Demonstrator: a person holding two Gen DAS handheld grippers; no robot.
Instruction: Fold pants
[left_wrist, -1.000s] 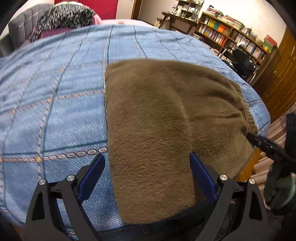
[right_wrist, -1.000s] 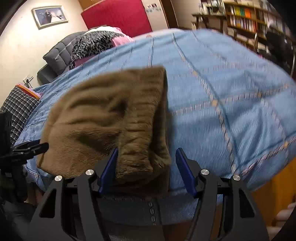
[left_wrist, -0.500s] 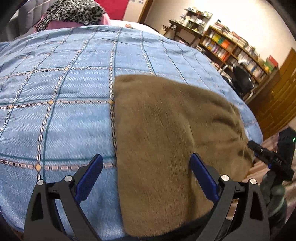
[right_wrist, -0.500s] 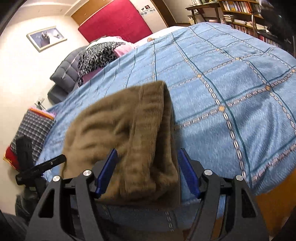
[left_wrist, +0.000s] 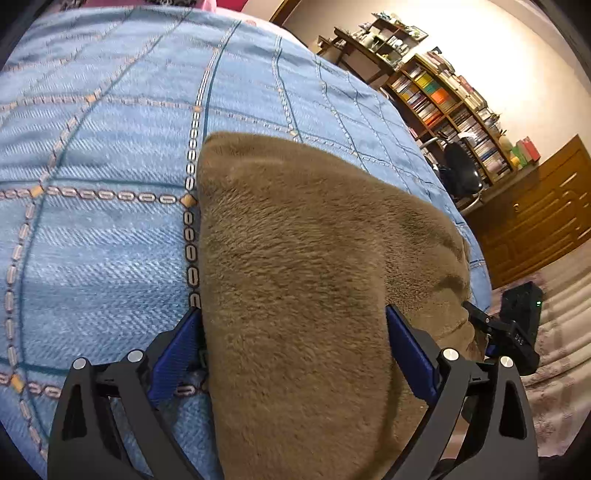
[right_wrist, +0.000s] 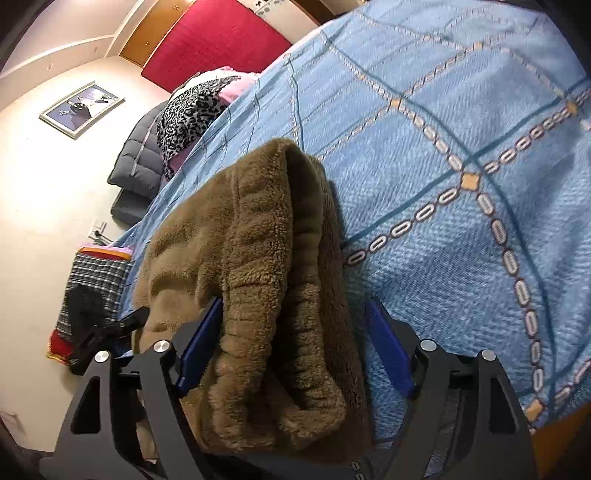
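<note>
Pants (left_wrist: 295, 266) of thick brown fleece lie folded into a compact stack near the edge of the bed, on the blue checked bedspread (left_wrist: 103, 236). Through my left camera I see the left gripper (left_wrist: 291, 343) straddling the near end of the stack; its jaws are opening, with the fleece between the blue pads, and I cannot make out any squeeze on the cloth. Through my right camera the ribbed waistband end of the pants (right_wrist: 258, 295) bulges toward me between the fingers of the right gripper (right_wrist: 295, 343), whose jaws are also opening; a clear gap shows beside the right-hand pad. Each gripper appears at the edge of the other's view. Beyond the bed I see a bookshelf (left_wrist: 454, 103) and a dark office chair (left_wrist: 460, 171) on one side, and a leopard-print cloth (right_wrist: 192, 110), a red panel (right_wrist: 218, 40) and a framed picture (right_wrist: 79, 109) on the other.
</note>
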